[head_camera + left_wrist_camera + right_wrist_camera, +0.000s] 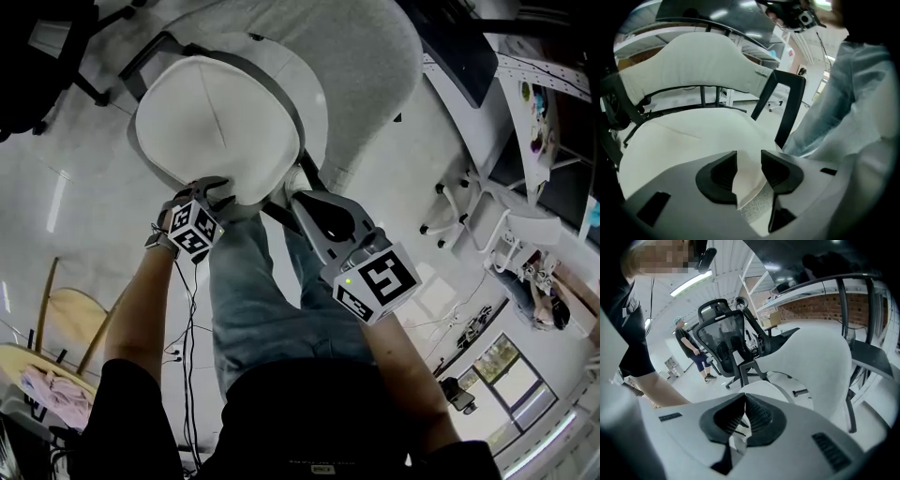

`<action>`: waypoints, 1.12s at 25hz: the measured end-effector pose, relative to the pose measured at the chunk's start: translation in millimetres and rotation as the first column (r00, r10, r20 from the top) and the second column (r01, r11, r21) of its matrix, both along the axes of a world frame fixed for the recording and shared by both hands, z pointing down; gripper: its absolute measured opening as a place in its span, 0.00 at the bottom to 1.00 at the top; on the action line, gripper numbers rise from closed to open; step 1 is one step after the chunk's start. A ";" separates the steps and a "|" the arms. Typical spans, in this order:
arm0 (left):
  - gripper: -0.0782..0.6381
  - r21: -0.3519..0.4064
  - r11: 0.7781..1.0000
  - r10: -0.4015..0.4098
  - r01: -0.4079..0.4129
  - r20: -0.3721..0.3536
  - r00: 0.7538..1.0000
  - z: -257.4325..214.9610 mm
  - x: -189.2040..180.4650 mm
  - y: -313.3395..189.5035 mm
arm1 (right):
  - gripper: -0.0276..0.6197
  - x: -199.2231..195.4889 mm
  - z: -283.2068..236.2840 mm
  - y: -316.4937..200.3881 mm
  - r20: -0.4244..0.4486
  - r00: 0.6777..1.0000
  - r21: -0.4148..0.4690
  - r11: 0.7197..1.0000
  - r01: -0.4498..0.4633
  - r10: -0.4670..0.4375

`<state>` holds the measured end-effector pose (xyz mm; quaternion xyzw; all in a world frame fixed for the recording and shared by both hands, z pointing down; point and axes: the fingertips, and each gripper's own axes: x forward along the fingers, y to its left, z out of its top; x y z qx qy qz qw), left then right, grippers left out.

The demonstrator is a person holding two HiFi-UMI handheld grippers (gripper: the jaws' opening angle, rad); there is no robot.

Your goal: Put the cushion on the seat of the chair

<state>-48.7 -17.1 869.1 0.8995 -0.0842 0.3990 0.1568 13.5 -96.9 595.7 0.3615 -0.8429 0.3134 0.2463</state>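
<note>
Cushion (pixel 211 122) lies on the seat (pixel 138 155), stretching away from both claws toward the backrest (pixel 366 56). At its near edge, left claw (pixel 217 192) stands parted, fabric loose between; right claw (pixel 302 192) pinches it.

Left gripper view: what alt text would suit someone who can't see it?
The left gripper has its black jaws apart, with a fold of the white cushion between them. The cushion spreads ahead below the chair's pale backrest, and a person's jeans leg is at right.
</note>
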 end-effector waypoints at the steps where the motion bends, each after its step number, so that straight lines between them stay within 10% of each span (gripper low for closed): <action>1: 0.35 -0.018 1.000 -0.022 0.022 -0.003 1.000 1.3 -2.2 -3.0 | 0.06 -0.4 0.8 -0.1 0.000 1.000 -0.002 1.000 -0.002 0.002; 19: 0.48 -0.050 0.970 -0.241 0.238 -0.077 0.967 -35.6 -18.5 -46.2 | 0.06 -13.6 -8.7 -4.3 0.013 1.000 0.008 1.000 -0.005 0.005; 28: 0.14 -0.023 0.922 -0.379 0.386 -0.248 0.891 -126.5 -16.7 -88.6 | 0.06 -15.9 -38.2 -14.5 0.041 0.999 0.058 0.998 -0.021 0.018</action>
